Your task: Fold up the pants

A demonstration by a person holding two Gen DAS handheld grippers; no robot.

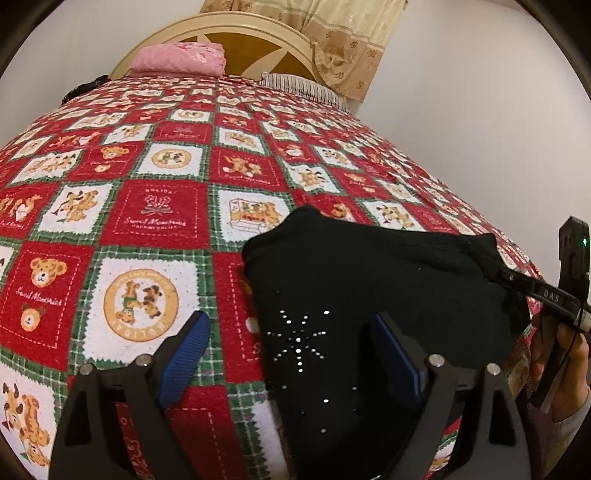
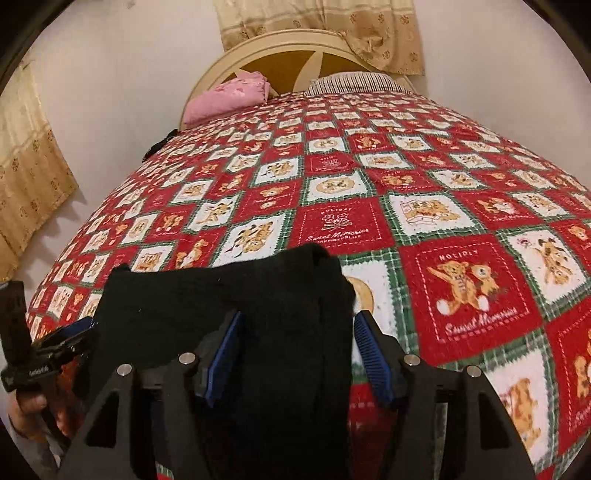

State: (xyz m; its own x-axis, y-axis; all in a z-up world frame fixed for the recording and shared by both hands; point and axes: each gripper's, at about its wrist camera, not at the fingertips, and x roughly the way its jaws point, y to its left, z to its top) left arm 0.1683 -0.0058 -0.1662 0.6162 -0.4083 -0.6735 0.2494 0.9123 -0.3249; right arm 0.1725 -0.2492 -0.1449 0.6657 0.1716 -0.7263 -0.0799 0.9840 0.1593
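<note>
Your black knit pants with the rhinestone starburst look already doubled over into a compact bundle, lying on the near part of the red, white and green teddy-bear patchwork bedspread, so you're prob. mid-task or a bit past: at least one fold is in, but the far edge is lumpy and the bundle isn't squared, so a last fold and a smoothing pass seem left. Your left gripper has its blue-padded fingers spread wide; the pants' left edge runs up btw. them, the right pad sits over the cloth, the left pad hangs over bare bedspread. Nothing is pinched there. Your right gripper is also wide, w/ a hanging fold of the black cloth filling the gap btw. its pads; whether the cloth drapes on the tool or just lies under it, I can't tell. In the left wrist view that right gripper's tip meets the bundle's right corner. Far off, a pink folded cloth and a striped pillow sit by the cream wooden headboard, well apart from the work.
</note>
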